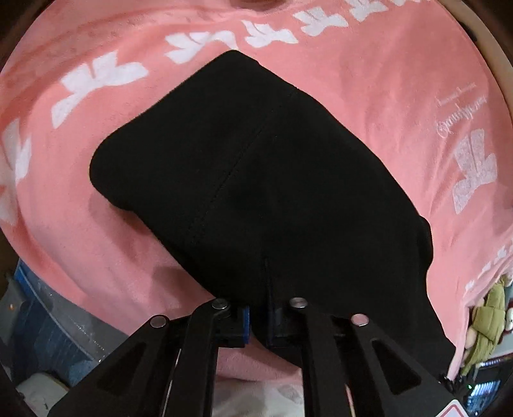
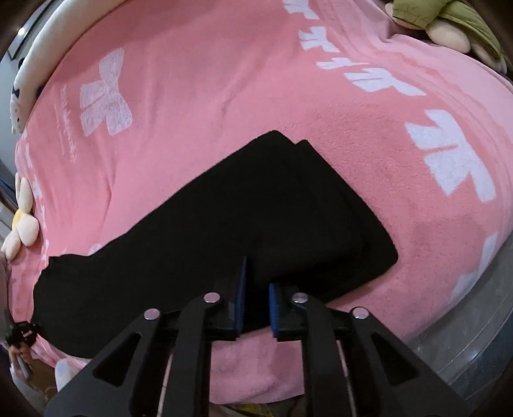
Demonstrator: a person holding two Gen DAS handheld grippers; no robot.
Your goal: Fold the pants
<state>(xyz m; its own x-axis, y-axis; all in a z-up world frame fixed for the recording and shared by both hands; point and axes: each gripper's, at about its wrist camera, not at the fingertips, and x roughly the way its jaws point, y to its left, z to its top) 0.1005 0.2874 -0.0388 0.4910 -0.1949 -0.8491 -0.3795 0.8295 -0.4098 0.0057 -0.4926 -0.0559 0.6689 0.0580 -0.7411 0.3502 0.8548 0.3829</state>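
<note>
You're pinching black pants (image 1: 256,179) w/ left gripper (image 1: 258,324), right gripper (image 2: 255,308) gaping slightly, holding nothing, at pink blanket (image 2: 198,112) near edge.

The pants (image 1: 256,179) lie folded on the blanket (image 1: 368,80), which spreads under them on all sides. In the right wrist view, a flower cushion (image 2: 24,221) sits at the blanket's edge at nine o'clock, and a plush toy (image 2: 449,25) rests beyond the blanket at one o'clock.
</note>
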